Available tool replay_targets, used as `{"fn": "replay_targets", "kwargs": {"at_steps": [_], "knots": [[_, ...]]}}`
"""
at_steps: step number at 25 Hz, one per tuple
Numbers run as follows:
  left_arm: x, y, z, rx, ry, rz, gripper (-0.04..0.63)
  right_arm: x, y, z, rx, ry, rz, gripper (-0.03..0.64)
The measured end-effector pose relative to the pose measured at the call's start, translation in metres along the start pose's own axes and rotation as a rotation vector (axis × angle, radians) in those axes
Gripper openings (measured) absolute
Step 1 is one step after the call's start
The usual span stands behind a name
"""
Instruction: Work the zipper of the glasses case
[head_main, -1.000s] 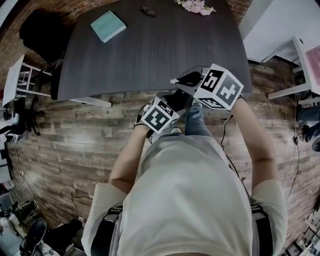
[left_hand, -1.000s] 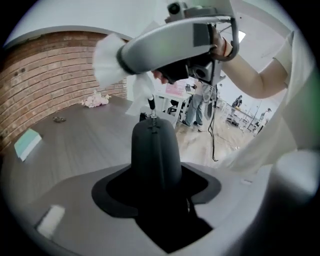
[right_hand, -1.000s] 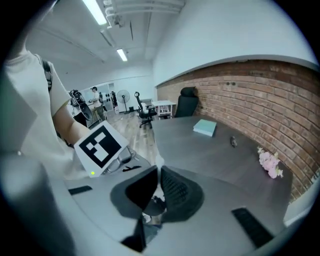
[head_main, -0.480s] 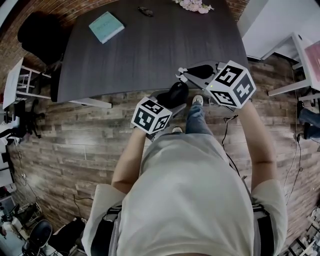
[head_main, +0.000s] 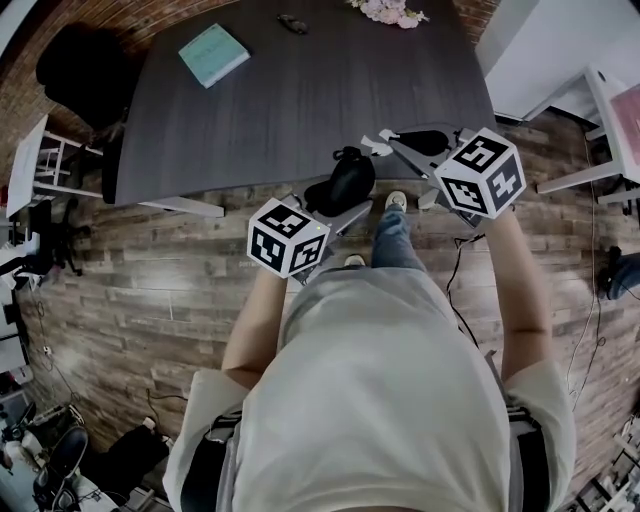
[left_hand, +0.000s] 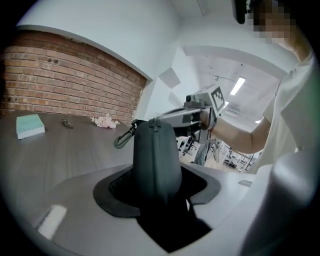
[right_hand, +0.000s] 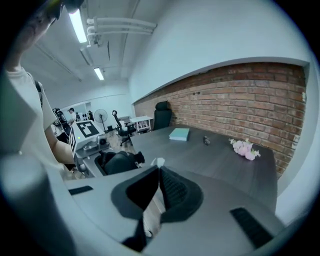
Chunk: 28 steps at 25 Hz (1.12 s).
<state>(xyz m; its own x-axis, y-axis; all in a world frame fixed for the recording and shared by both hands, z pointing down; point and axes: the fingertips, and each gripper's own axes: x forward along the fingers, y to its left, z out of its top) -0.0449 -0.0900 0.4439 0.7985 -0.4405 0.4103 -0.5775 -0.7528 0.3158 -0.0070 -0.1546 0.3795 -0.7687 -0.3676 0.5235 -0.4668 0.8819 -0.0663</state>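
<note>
Clamping the glasses case (head_main: 345, 180) in mid-air over the near edge of the table (head_main: 300, 100) is the left gripper (head_main: 322, 206), and the case's long axis runs straight out along those jaws, away from the person. Right gripper (head_main: 378, 143), jaws pressed together with nothing visible between them, sits just right of the case's far end by the carabiner (left_hand: 124, 139). I'd judge it the hand to go for the zipper, coming in leftward.

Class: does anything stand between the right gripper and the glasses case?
Nothing visible does: only open air separates the right gripper, jaws shut, from the glasses case clamped in the left gripper.
</note>
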Motion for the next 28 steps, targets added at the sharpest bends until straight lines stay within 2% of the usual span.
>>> {"fn": "replay_targets", "kwargs": {"at_steps": [5,9,13,16,23,28], "knots": [[-0.006,-0.002,0.017,-0.048,-0.078,-0.044,0.253,0.002,0.001,-0.012,0.088,-0.039,0.009,0.009],[-0.008,-0.002,0.038,-0.129,-0.183,-0.091,0.253,0.003,0.005,-0.027,0.138,-0.053,0.002,0.009],[-0.007,0.003,0.052,-0.138,-0.23,-0.098,0.253,0.009,0.014,-0.037,0.179,-0.063,0.008,0.009],[-0.009,0.005,0.067,-0.165,-0.294,-0.115,0.253,0.015,0.025,-0.045,0.22,-0.064,0.026,0.008],[-0.008,0.022,0.105,-0.211,-0.425,-0.123,0.253,0.036,0.055,-0.064,0.291,-0.044,0.104,0.008],[-0.002,0.029,0.121,-0.22,-0.455,-0.146,0.253,0.051,0.078,-0.057,0.369,-0.059,0.19,0.007]]}}
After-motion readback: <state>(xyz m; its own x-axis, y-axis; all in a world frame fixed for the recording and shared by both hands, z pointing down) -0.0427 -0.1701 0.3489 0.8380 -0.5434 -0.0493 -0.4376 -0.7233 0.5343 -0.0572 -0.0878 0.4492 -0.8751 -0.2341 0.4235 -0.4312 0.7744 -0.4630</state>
